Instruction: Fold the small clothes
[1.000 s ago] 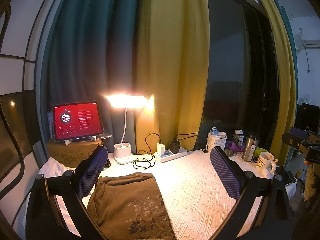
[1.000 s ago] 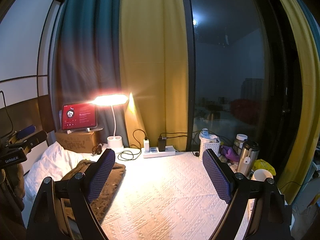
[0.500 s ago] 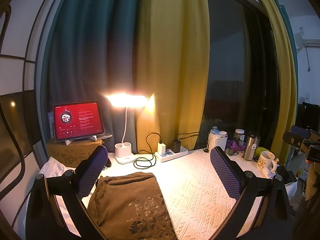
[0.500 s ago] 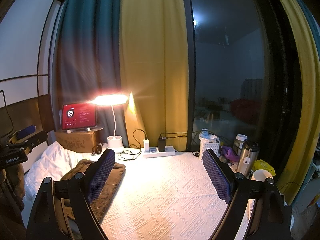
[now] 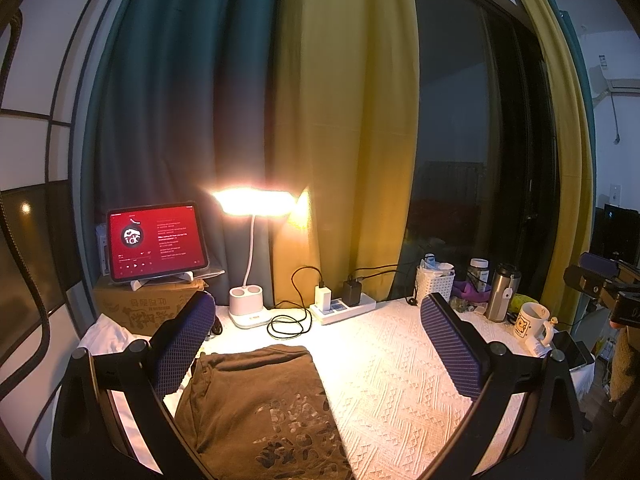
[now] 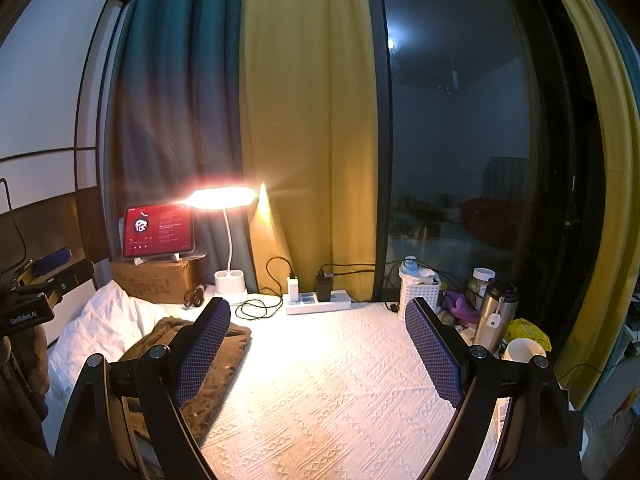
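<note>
Hovering: left gripper [image 5: 316, 344] and right gripper [image 6: 316, 354] both spread, gripping nothing | brown printed garment [image 5: 256, 404] lying near-left on white tablecloth [image 6: 340, 380], seemingly folded | further folding possibly remaining

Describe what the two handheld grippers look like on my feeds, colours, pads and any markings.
Both match: the left gripper and right gripper have black frames with round pivot bolts and long fingers faced with dark blue textured pads. In the right wrist view, the left gripper's black body carries white "GenRoboI.AI"-style lettering.
</note>
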`<move>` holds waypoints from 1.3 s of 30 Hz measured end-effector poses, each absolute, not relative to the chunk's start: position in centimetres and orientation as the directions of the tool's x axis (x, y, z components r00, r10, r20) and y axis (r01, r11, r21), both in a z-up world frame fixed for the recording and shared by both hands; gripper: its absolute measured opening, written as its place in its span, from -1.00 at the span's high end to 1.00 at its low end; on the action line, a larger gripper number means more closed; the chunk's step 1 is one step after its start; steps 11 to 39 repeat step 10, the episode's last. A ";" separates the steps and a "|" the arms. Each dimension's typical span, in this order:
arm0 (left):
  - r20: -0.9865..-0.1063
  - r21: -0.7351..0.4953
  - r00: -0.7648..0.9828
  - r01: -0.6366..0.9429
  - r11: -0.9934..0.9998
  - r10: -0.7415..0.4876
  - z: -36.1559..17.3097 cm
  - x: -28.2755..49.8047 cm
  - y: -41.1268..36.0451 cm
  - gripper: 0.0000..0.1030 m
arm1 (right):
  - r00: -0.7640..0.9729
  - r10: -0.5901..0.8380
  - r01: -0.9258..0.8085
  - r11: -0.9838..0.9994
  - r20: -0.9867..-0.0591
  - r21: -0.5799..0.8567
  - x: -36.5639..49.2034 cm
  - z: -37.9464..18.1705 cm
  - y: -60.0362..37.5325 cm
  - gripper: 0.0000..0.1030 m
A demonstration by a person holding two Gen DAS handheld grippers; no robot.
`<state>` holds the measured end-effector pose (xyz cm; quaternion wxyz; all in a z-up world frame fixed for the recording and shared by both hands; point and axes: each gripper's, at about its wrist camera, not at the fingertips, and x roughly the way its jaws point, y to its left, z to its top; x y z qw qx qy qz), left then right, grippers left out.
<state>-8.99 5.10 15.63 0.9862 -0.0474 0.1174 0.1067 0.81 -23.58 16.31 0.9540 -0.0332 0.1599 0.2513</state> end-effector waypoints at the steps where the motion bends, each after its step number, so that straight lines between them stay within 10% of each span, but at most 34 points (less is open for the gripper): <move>1: -0.242 -0.068 0.950 -0.220 0.973 0.198 15.6 -9.0 5.1 -0.97 | 0.822 0.469 -0.490 0.871 -0.322 0.017 0.8 16.3 -23.6 -0.75; 39: -0.233 -0.061 0.953 -0.211 0.976 0.192 15.7 -8.9 5.2 -0.97 | 0.822 0.469 -0.491 0.871 -0.323 0.017 0.8 16.3 -23.6 -0.75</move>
